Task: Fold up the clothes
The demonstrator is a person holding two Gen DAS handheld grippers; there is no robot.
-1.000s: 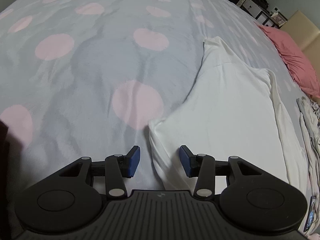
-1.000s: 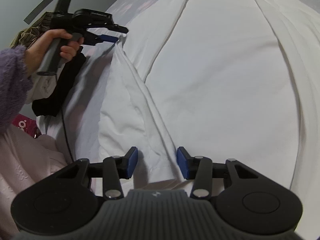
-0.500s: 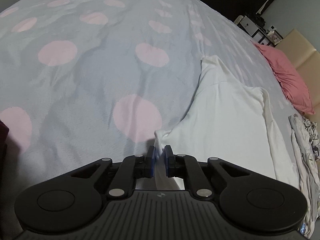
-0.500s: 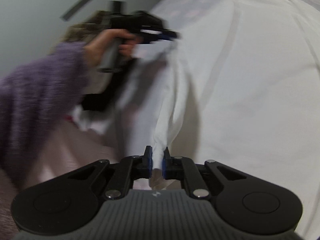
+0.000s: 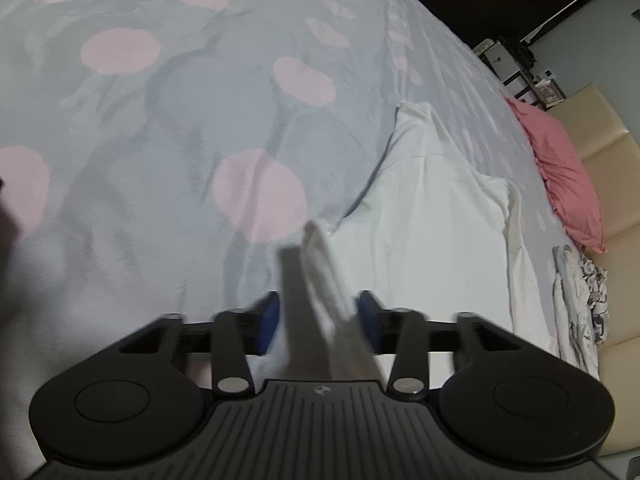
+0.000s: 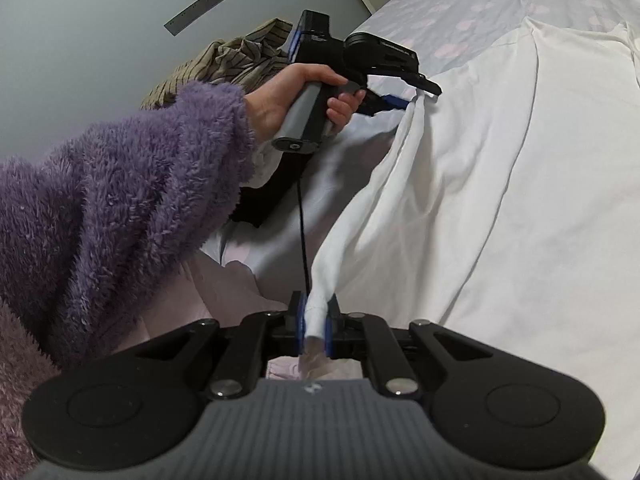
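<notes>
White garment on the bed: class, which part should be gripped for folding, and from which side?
Its side edge near the corner, approached from the edge of the bed: the white garment lies flat elsewhere, and only that edge stands up as a pinchable ridge, where the right hand-held gripper is shut.

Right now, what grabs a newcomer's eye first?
The white garment, spread over the polka-dot bedspread, with one edge raised between both tools. The right hand-held gripper clamps a corner; the left hand-held gripper has cloth between its parted fingers. A fuzzy purple sleeve fills the right view's left side.
</notes>
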